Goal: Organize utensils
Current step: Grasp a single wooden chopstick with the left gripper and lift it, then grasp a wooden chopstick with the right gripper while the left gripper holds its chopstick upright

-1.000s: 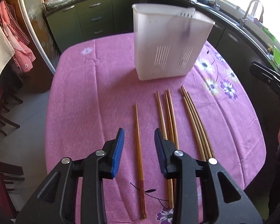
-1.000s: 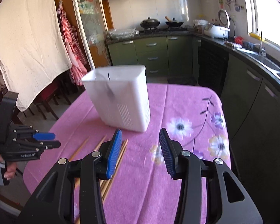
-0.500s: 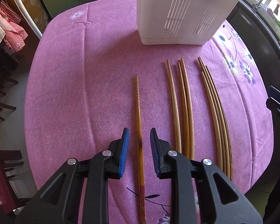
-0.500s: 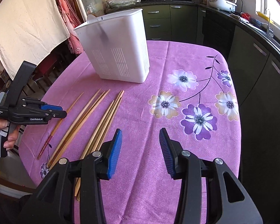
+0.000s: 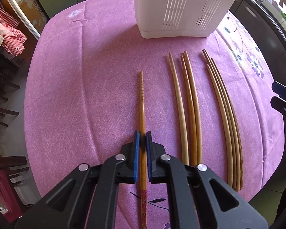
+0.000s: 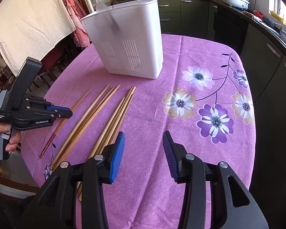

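A single brown chopstick (image 5: 142, 103) with a red end lies on the pink tablecloth (image 5: 76, 85). My left gripper (image 5: 142, 139) is shut on it near its middle, low at the cloth; it also shows in the right wrist view (image 6: 66, 113). Two groups of pale wooden chopsticks lie to its right, one group (image 5: 188, 103) and another (image 5: 224, 110). A white slotted utensil holder (image 5: 183, 9) stands upright beyond them. My right gripper (image 6: 144, 141) is open and empty above the cloth, right of the chopsticks (image 6: 116, 114).
The table's front edge (image 5: 257, 194) is close below the chopstick ends. Chairs (image 5: 3, 114) stand at the left. Dark kitchen cabinets (image 6: 267, 61) run along the right and back. A cloth hangs at left (image 6: 28, 22).
My left gripper has come down over the single brown chopstick and its jaws have closed from wide open onto it. My right gripper has tilted down toward the table and stayed open.
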`<control>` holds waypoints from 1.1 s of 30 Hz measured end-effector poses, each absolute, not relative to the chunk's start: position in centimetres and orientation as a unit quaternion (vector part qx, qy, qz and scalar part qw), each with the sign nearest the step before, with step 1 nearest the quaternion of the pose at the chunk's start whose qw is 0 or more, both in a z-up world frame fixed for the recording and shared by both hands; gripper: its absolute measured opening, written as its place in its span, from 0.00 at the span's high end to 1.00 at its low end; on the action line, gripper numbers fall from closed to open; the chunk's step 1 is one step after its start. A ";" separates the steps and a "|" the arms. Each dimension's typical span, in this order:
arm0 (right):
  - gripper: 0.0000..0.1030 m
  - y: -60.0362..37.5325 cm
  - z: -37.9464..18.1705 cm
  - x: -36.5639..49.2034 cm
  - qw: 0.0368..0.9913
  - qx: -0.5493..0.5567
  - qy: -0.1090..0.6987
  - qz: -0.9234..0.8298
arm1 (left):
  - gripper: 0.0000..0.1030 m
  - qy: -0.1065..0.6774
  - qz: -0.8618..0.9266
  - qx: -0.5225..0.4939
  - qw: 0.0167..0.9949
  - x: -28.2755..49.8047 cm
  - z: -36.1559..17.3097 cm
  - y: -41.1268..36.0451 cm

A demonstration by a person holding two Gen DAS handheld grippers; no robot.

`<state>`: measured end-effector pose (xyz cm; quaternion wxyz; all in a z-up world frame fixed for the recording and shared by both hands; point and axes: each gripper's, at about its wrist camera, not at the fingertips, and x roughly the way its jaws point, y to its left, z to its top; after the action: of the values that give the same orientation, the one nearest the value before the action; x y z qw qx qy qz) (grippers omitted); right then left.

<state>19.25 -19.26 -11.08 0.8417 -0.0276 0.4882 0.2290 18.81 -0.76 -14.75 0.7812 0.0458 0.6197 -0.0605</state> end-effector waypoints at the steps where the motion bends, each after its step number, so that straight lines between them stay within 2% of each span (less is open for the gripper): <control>1: 0.59 -19.0 -11.1 19.4 0.840 -0.031 0.490 0.230 | 0.94 0.617 -0.062 0.043 0.783 18.8 -14.6 -0.6; 11: 0.59 -16.4 -12.1 21.5 0.806 -0.032 0.535 0.251 | 0.94 0.555 -0.063 0.032 0.829 17.2 -9.8 0.8; 12: 0.62 -16.0 -12.3 21.8 0.801 -0.032 0.541 0.253 | 0.94 0.547 -0.064 0.031 0.834 16.8 -9.2 0.9; 13: 0.69 -15.6 -12.5 22.1 0.796 -0.033 0.548 0.256 | 0.94 0.538 -0.065 0.029 0.840 16.5 -8.5 1.0; 17: 0.79 -14.2 -13.6 23.2 0.774 -0.032 0.576 0.261 | 0.94 0.501 -0.065 0.023 0.863 15.3 -6.2 1.6; 22: 0.80 -13.1 -14.7 24.2 0.762 -0.025 0.594 0.257 | 0.94 0.468 -0.070 0.016 0.881 13.8 -4.3 2.3; 25: 0.84 -12.7 -15.0 24.3 0.759 -0.032 0.600 0.250 | 0.94 0.454 -0.073 0.019 0.888 13.1 -3.5 2.4; 33: 0.84 -11.7 -15.6 24.3 0.751 -0.037 0.613 0.243 | 0.94 0.440 -0.081 0.024 0.894 12.2 -2.9 2.3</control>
<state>24.30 -11.68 -15.61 0.7510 -0.0367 0.6130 0.2428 12.22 2.32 -2.92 0.8941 0.0236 0.4399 -0.0807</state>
